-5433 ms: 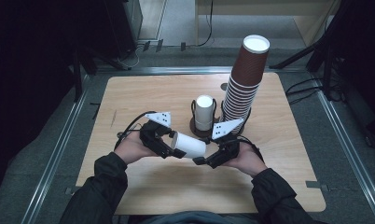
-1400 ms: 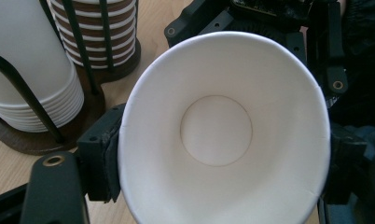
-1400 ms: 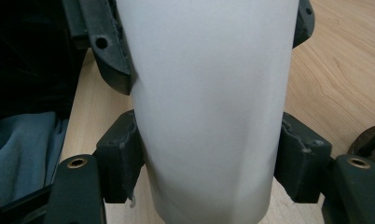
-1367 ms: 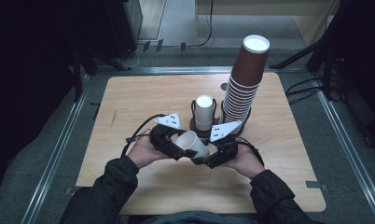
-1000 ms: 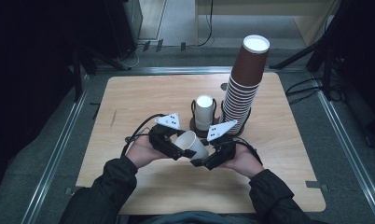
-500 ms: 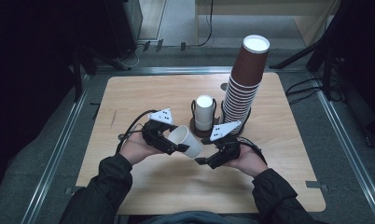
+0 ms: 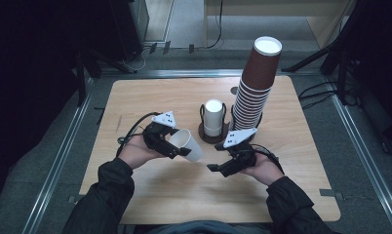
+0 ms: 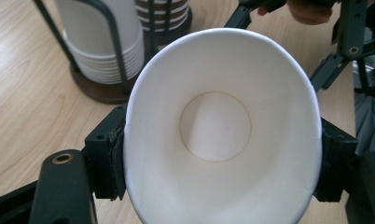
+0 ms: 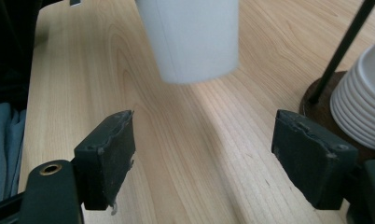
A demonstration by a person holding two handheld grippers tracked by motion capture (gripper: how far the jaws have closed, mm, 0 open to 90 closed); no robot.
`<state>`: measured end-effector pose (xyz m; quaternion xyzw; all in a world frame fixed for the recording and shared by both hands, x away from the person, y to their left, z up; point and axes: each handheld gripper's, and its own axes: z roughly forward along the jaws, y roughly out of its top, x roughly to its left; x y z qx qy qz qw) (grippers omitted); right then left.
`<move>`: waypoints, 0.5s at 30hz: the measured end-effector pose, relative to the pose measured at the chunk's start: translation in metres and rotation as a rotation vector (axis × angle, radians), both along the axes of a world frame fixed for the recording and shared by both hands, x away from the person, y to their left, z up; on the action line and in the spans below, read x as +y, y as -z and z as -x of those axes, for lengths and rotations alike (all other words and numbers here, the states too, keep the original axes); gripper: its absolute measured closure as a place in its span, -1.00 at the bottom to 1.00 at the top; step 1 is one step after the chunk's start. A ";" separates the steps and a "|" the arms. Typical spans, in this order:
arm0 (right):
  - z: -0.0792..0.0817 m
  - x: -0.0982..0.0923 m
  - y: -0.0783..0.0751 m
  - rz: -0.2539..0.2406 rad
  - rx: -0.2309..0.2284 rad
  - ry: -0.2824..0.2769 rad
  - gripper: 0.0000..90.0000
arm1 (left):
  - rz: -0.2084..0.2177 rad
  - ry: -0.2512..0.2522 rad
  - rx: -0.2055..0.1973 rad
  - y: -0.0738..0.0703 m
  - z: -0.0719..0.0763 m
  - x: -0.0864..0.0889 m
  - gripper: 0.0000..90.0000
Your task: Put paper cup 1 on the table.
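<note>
Left gripper [image 7: 177, 146] clamped on a white paper cup [image 7: 188, 145], fingers [image 8: 110, 158] pinching its rim into an oval, held tipped above the middle of the bench [image 7: 150, 190] toward its near edge; right gripper [image 7: 218, 168] just beside it, fingers [image 9: 108, 156] wide apart and empty. Risk of creasing or collapsing the thin, smooth, tapered wall under harder squeezing, or of slipping from so shallow a hold. Behind, ribbed brown cup stack [image 7: 255, 87] and wire holder of white cups [image 7: 213, 119] within knocking reach.

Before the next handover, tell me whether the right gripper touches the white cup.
Apart. In the right gripper view the white cup hangs beyond the open right gripper.
</note>
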<state>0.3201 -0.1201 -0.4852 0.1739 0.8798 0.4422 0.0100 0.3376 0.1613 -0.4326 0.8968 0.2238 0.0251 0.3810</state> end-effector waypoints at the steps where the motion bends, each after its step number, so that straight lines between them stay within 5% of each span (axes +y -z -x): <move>1: -0.001 -0.001 0.000 -0.001 0.004 0.005 -0.52 | -0.006 -0.003 -0.003 0.000 -0.001 0.002 -0.47; 15: 0.000 -0.014 0.004 0.017 0.024 0.068 -0.53 | -0.047 -0.087 0.017 0.000 -0.019 0.031 -0.47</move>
